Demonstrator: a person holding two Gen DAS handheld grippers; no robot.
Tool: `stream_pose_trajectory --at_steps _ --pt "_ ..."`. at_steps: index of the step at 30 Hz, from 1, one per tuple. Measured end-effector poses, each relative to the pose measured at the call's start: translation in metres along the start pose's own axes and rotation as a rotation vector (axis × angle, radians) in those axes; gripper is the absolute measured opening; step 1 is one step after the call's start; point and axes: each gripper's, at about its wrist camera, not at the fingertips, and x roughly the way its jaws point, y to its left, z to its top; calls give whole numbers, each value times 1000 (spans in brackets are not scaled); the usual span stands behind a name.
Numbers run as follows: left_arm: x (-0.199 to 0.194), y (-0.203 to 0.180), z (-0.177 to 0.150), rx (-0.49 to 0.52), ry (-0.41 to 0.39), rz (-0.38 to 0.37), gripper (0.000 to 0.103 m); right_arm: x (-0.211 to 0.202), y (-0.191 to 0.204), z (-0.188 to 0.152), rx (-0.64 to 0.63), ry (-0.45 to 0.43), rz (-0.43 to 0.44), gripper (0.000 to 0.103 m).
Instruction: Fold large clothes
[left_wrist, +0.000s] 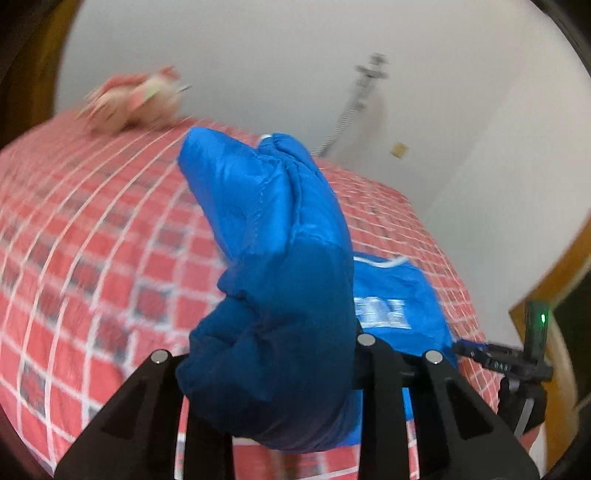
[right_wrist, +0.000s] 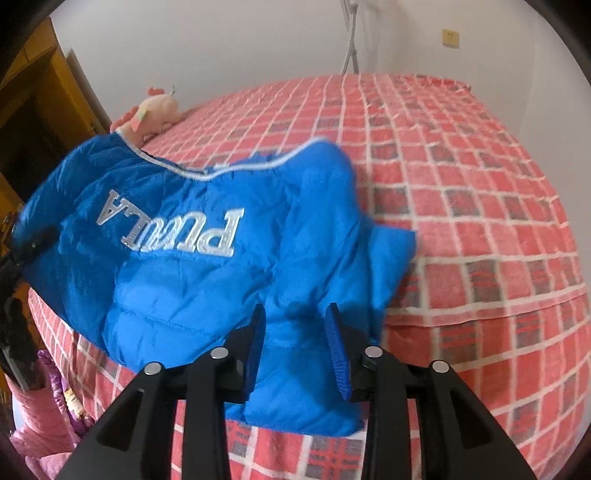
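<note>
A blue puffer jacket (right_wrist: 177, 266) with silver "PUMA" lettering lies crumpled on the bed near its front left corner. My left gripper (left_wrist: 269, 373) is shut on a bunched sleeve of the jacket (left_wrist: 266, 229) and holds it raised above the bed; the fabric hides its fingertips. My right gripper (right_wrist: 297, 354) stands with its jaws apart around a fold of the jacket's near edge (right_wrist: 295, 391), blue pads on both sides, not clamped. The other gripper shows at the right edge of the left wrist view (left_wrist: 517, 362).
The bed has a red checked cover (right_wrist: 461, 206). A pink plush toy (right_wrist: 155, 110) lies at its far left by the wall. Pink clothes (right_wrist: 40, 417) lie on the floor at left. A wooden wardrobe (right_wrist: 40, 92) stands far left.
</note>
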Motion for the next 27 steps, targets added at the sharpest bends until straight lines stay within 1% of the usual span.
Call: stream_pose_trajectory --at_steps 1,2,3,5,9,11,15,16,18,22,27 --pt "4 -24 3 56 7 -10 25 -4 -1 0 0 -2 -6 37" --pt "6 -38 4 87 12 -11 26 -8 -3 1 -1 -6 -15 37" --pt "12 -60 4 142 21 -10 26 -11 -5 1 -4 -8 -18 37" --pt "26 -93 0 218 43 -4 27 -16 -7 -1 -9 -11 -20 37" --pt "56 -141 -18 331 101 17 30 -22 -12 -7 -11 -18 -10 38" --pt "75 -156 -30 367 145 24 33 -20 -15 -10 -7 -11 -3 39" --pt "113 -167 -52 388 254 21 36 -13 -20 -14 3 10 20 39" --pt "121 -169 -58 397 268 24 36 -11 -21 -15 4 13 22 39" --pt "129 -173 -70 424 272 38 37 -7 -23 -16 4 18 30 39" --pt "136 -168 -82 413 274 35 37 1 -26 -16 13 32 43 39" --pt "139 -160 -82 395 278 15 37 11 -30 -17 34 52 52 39"
